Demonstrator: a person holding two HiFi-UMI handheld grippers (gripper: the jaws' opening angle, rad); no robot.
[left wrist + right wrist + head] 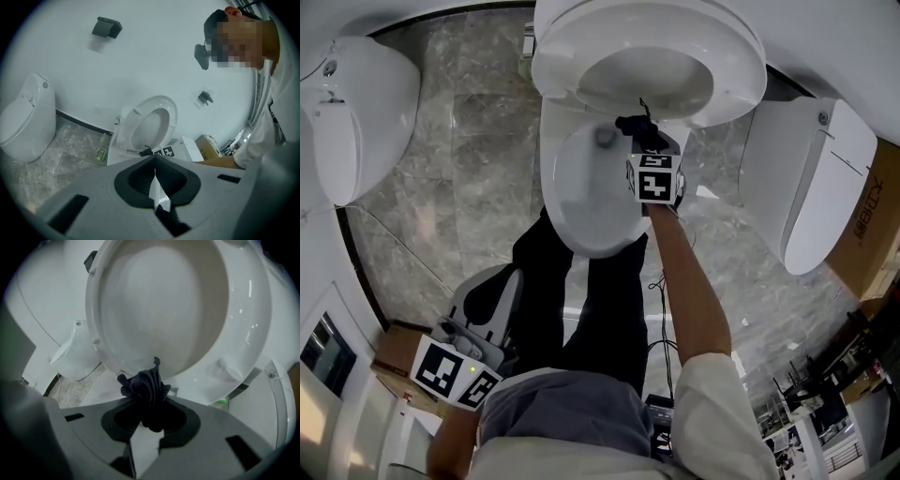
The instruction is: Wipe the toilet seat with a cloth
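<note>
The white toilet stands in the middle with its seat [733,70] raised over the bowl [586,202]. A dark bunched cloth [637,125] sits at the back of the bowl, against the lower edge of the raised seat [243,310]. My right gripper [647,142] is shut on that cloth [146,392], which bulges out between the jaws. My left gripper [497,291] hangs low at the left, beside the person's leg and well away from the toilet. It is shut [155,186] with nothing in it.
A second toilet [356,112] stands at the left and a third [811,183] at the right. A cardboard box [872,225] lies at the right edge. A small bottle [102,151] rests on the marble floor [469,159] beside the toilet. The person's dark trousers [600,300] are right before the bowl.
</note>
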